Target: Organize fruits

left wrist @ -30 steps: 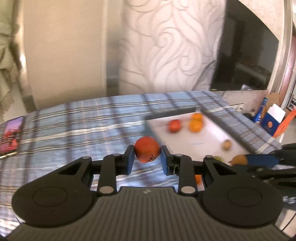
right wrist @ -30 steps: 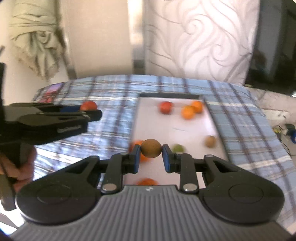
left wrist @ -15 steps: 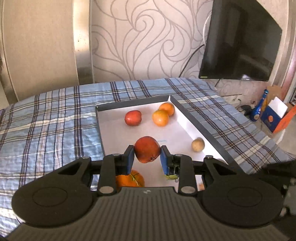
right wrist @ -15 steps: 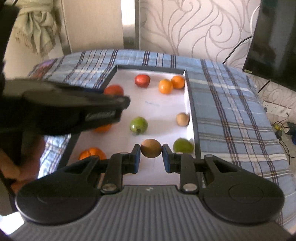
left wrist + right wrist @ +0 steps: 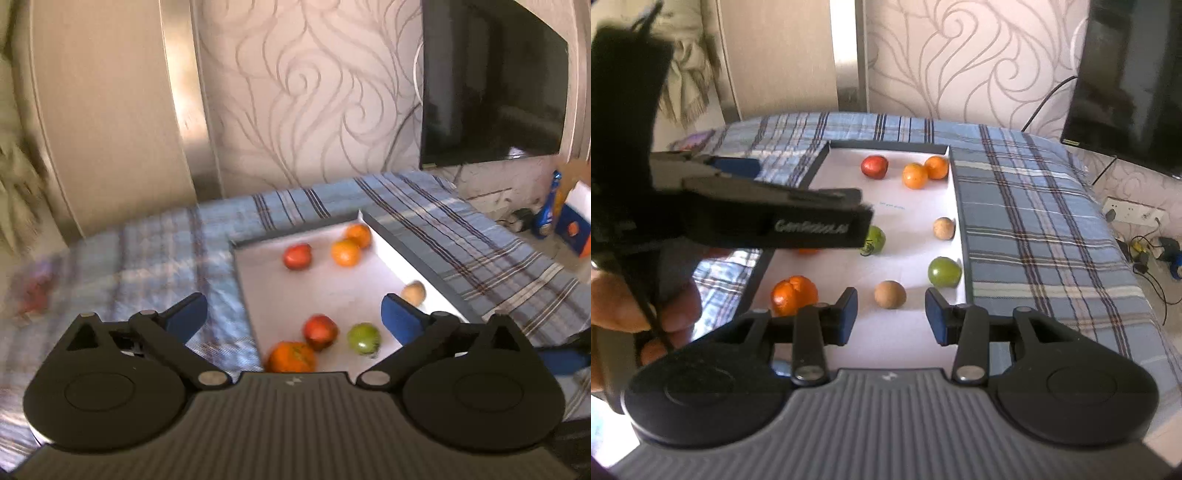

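Release step of sorting fruit into the white tray (image 5: 886,339) on the plaid-covered bed (image 5: 1034,206), judged nearly done for this pair: both carried pieces now down inside the tray. Left gripper (image 5: 291,314) spread to its widest after just opening, nothing between the blue pads; the red fruit (image 5: 320,331) lying free on the tray floor near the left wall, between the big orange (image 5: 291,357) toward the tray's near end and the green fruit (image 5: 364,338) toward the tray's middle. Right gripper (image 5: 891,314) parted only partway, also just opening, with the brown fruit (image 5: 890,294) sitting in the gap at the tray's near end, clear of both pads. Second green fruit (image 5: 944,272) against the tray's right wall, a tan fruit (image 5: 943,228) farther along that wall, two small oranges (image 5: 925,171) and a red one (image 5: 874,166) at the tray's far end. Next, probably: draw both grippers straight back from the tray without nudging the round, roll-prone pieces, then look beyond the tray for remaining fruit; none plainly visible there.
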A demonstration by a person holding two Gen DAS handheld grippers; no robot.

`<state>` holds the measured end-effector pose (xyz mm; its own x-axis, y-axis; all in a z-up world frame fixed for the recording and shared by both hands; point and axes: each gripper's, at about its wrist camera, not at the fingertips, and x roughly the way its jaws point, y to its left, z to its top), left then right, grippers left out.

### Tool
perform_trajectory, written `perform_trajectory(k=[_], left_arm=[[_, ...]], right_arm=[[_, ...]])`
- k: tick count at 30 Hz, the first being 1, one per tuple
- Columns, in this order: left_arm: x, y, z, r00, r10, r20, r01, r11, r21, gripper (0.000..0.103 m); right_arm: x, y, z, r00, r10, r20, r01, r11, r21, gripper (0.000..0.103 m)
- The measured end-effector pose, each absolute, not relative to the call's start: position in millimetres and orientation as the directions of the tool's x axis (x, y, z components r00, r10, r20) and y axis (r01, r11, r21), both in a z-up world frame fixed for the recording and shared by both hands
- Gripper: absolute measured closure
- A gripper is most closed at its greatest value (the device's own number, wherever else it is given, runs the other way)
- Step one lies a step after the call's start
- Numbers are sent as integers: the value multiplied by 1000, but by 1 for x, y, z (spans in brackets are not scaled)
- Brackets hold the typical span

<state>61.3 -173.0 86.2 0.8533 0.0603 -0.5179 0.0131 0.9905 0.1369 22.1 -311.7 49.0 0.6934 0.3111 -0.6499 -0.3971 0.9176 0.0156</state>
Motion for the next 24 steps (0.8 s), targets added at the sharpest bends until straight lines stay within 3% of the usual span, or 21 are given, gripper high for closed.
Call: perform_trajectory(k=[4, 8, 17, 24], left_arm=[[39, -192, 97, 892, 197, -408, -69, 949, 306, 0], [22, -202, 118, 912, 188, -365, -91, 959, 267, 0], [-7, -232, 135, 848, 62, -526, -59, 998, 21, 0], [-38, -253, 125, 815, 88, -573, -79, 996, 41, 0]], right_arm=[[0, -333, 59, 708, 327, -626, -380, 924, 53, 60], [-15, -354, 65, 722, 329, -609, -359, 930, 76, 60], [-40, -405, 76, 760, 299, -577, -310, 947, 82, 60], [-59, -436, 70, 767, 273, -580, -269, 958, 95, 60]])
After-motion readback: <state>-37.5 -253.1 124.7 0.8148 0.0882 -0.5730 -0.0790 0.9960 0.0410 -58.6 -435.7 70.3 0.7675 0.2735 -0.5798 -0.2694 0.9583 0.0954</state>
